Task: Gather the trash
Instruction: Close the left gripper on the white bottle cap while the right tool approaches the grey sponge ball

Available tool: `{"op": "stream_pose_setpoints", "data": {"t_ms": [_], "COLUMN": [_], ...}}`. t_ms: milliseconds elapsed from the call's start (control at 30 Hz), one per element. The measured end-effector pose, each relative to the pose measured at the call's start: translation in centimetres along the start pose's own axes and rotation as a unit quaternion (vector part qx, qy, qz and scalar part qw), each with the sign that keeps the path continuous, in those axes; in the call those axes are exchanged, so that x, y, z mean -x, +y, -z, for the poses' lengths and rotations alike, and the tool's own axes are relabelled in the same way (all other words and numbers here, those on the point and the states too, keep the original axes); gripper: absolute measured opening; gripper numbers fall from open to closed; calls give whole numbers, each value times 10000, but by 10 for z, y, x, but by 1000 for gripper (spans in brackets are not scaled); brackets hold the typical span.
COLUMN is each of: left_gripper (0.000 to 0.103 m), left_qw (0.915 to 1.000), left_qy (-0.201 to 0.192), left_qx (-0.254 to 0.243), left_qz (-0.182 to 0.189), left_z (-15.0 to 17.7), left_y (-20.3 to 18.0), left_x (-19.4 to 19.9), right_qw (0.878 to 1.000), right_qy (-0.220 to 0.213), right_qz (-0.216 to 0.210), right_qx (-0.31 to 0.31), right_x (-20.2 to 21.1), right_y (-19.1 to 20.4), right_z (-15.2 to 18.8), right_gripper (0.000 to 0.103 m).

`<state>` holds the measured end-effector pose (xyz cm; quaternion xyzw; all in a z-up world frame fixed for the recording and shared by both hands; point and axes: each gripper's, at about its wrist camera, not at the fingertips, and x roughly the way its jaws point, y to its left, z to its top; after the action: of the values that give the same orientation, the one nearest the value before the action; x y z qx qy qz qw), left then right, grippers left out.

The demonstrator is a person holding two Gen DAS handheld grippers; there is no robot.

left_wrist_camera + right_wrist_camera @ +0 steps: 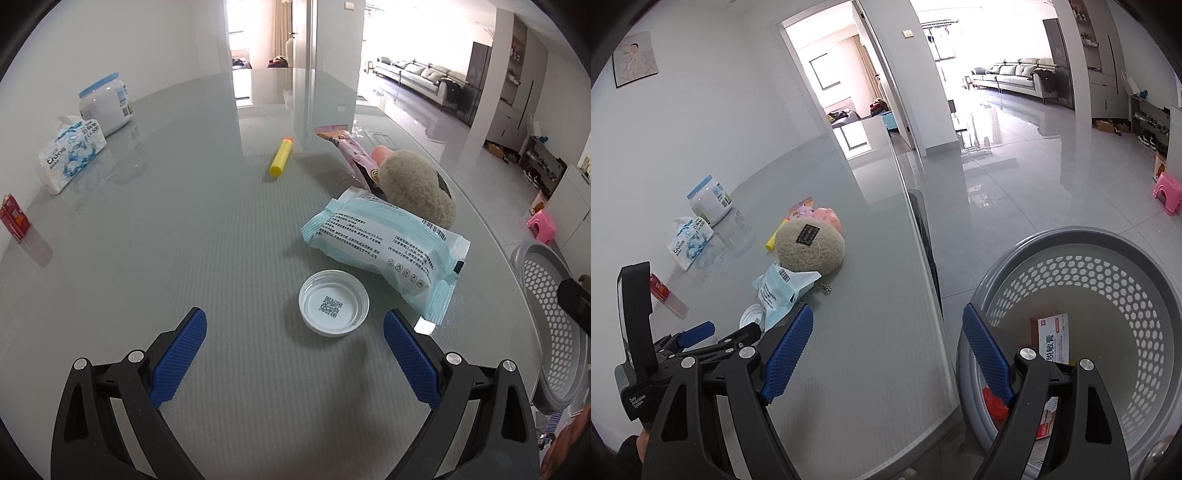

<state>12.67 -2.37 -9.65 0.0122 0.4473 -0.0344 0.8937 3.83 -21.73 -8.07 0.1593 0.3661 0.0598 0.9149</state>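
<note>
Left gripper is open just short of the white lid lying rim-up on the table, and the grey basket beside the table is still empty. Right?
Not quite: the grey basket is not empty. The right wrist view shows a medicine box and something red inside. The left gripper is open, short of the rim-up white lid.

"CUOS" is printed on the tissue pack [70, 155]. A QR code is seen inside the white lid [333, 302]. "Data Acquisition System" is read on the left gripper's black housing [637, 400]. Chinese characters "脱敏膏" are shown on the box [1054, 339] in the basket [1145, 295].
</note>
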Motion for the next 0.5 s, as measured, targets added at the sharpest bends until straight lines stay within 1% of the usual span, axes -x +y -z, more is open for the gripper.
{"op": "stream_pose_setpoints", "data": {"t_ms": [33, 67, 100, 167, 200, 233, 267, 300, 333, 433, 500], "left_gripper": [92, 86, 83, 70, 65, 61, 55, 45, 41, 39, 39], "left_qw": [10000, 9999, 9999, 9997, 9998, 9997, 9996, 9996, 9994, 9988, 9988], "left_qy": [26, 50, 78, 142, 105, 81, 70, 45, 30, 17, -21], "left_qx": [11, 25, 25, 23, 4, -16, -44, -77, -96, -56, -13], "left_qz": [44, 84, 107, 181, 173, 218, 267, 286, 317, 478, 493], "left_z": [-1, -3, -4, -8, -9, -9, -10, -10, -10, -10, -11], "left_y": [0, 1, 2, 7, 6, 7, 7, 6, 6, 10, 15], "left_x": [-1, -3, -5, -11, -10, -10, -10, -9, -8, -6, -4], "right_qw": [10000, 10000, 10000, 9999, 9999, 9998, 9998, 9998, 9997, 9995, 9993], "right_qy": [26, 53, 71, 107, 116, 126, 138, 150, 161, 198, 227], "right_qz": [5, 16, 29, 52, 60, 65, 65, 64, 67, 77, 65], "right_qx": [8, 22, 39, 83, 100, 112, 124, 137, 154, 238, 276], "right_x": [-2, -5, -7, -11, -13, -14, -16, -18, -20, -26, -31], "right_y": [1, 3, 4, 8, 10, 11, 13, 15, 17, 25, 31], "right_z": [0, -1, -1, -4, -4, -5, -6, -7, -8, -10, -13], "right_gripper": [80, 80, 80, 80, 80, 80, 80, 80, 80, 80, 80]}}
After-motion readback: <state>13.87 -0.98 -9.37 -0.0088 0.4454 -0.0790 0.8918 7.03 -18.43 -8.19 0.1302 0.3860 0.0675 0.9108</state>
